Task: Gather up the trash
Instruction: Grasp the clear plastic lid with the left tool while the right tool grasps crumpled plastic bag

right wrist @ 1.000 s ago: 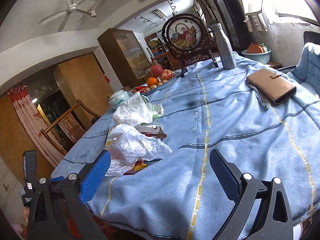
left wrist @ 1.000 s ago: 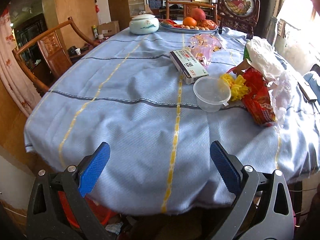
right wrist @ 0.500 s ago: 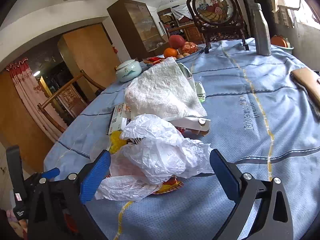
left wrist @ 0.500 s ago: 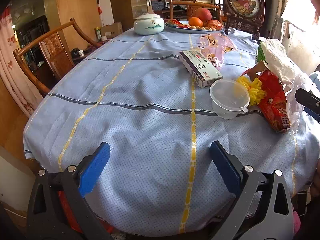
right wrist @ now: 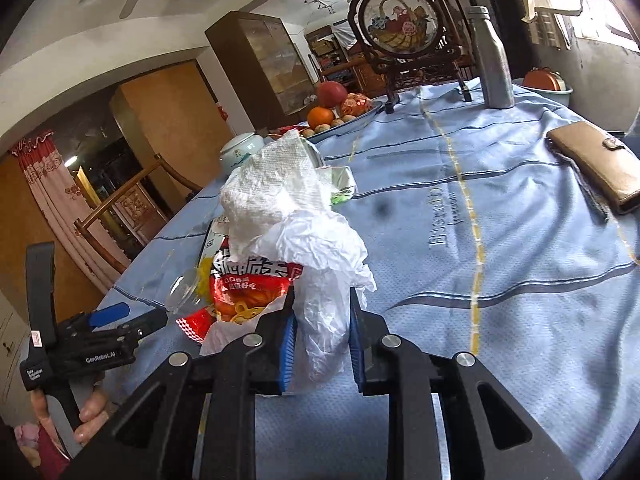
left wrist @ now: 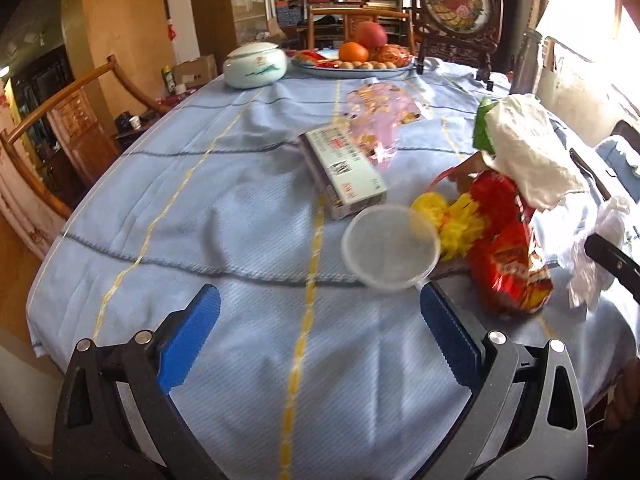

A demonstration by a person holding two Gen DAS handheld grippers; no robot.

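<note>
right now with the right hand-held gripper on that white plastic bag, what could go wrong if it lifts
1. The right hand-held gripper, whose jaws have just been closing, pinches only a low fold of the crumpled white plastic bag; the thin film could slip or tear.
2. The bag lies against the red snack bag and the paper towel, so lifting may drag or topple them.
3. The clear plastic container sits near the table's edge beside the pile and could get knocked off.
</note>
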